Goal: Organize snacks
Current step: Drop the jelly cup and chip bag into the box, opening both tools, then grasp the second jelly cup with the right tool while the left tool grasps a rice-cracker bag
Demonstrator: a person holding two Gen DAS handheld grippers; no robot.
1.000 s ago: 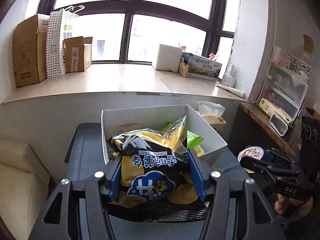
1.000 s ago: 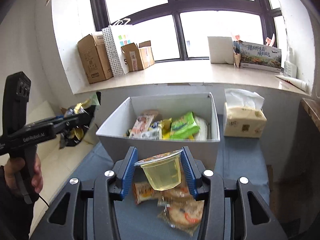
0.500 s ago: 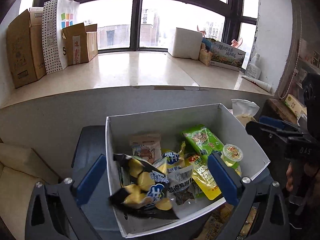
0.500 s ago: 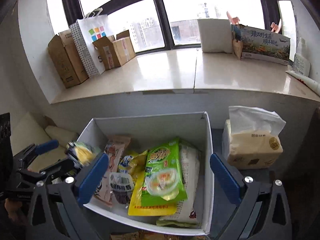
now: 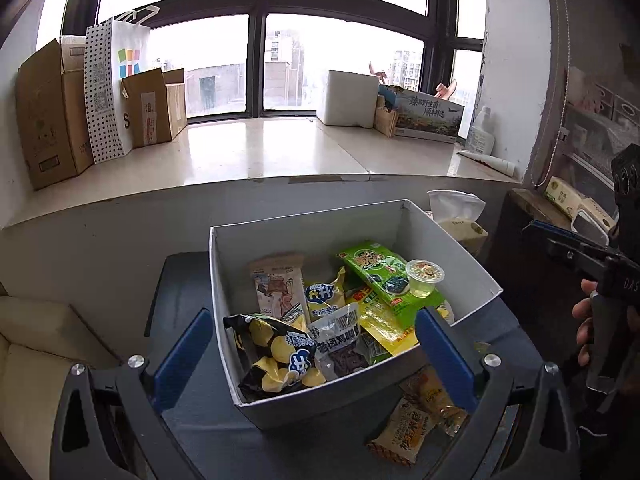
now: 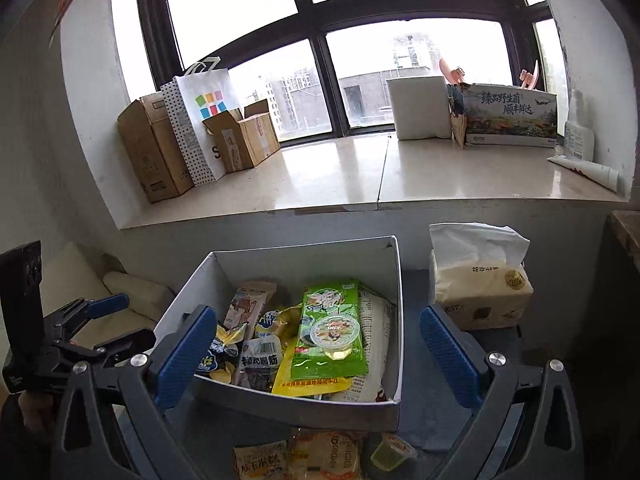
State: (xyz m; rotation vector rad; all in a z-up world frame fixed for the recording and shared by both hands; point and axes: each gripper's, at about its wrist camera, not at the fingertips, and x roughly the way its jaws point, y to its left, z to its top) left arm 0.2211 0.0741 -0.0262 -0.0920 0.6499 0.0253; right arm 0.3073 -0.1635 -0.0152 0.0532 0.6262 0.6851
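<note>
Both the left tongs (image 5: 312,348) and the right tongs (image 6: 316,350) stand released, jaws wide and empty, over the white box (image 6: 280,400) near the back edge of the dark surface (image 5: 180,280). In the box lie a black-and-yellow chip bag (image 5: 276,356), a green packet (image 6: 332,332) and a jelly cup (image 6: 335,338) resting on that packet. More snacks wait on the surface by the box's near wall: flat wrapped cakes (image 6: 296,458) and a second small jelly cup (image 6: 394,455).

The wrapped cakes look light, soft and crinkly, best pinched across the flat middle; the cup is likely stiff but slick, so take it across its sides below the rim.

Only the right wrist view shows the loose cup; only the left wrist view shows a hand (image 5: 588,328) gripping the other handle.
</note>
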